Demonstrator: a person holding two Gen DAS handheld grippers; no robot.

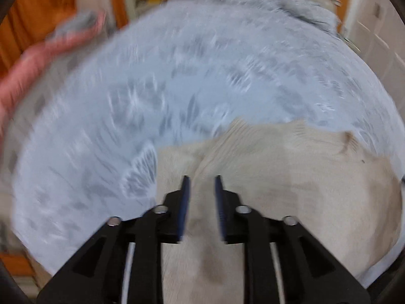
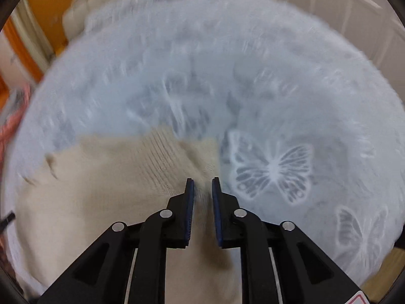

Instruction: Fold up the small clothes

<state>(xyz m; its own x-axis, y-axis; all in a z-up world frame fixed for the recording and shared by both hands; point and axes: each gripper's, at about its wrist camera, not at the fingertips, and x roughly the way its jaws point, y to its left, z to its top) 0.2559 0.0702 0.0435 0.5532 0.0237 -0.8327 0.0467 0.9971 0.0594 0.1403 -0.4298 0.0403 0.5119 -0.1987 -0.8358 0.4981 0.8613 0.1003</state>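
A pale blue butterfly-print bedspread [image 2: 278, 88] carries a beige knit garment [image 2: 101, 190], its ribbed band [image 2: 162, 157] toward 12 o'clock. The right tool [image 2: 203, 181], jaws narrowly parted and empty, hovers over its 3 o'clock edge; the left tool [image 1: 201, 178], likewise parted, over its 9 o'clock side.

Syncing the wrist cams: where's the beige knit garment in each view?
Left wrist: beige knit garment fills lower centre and right, under the left gripper.
Right wrist: it fills lower left and centre, under the right gripper.
Shared landmark: the garment's ribbed band against the pale blue butterfly-print cover.
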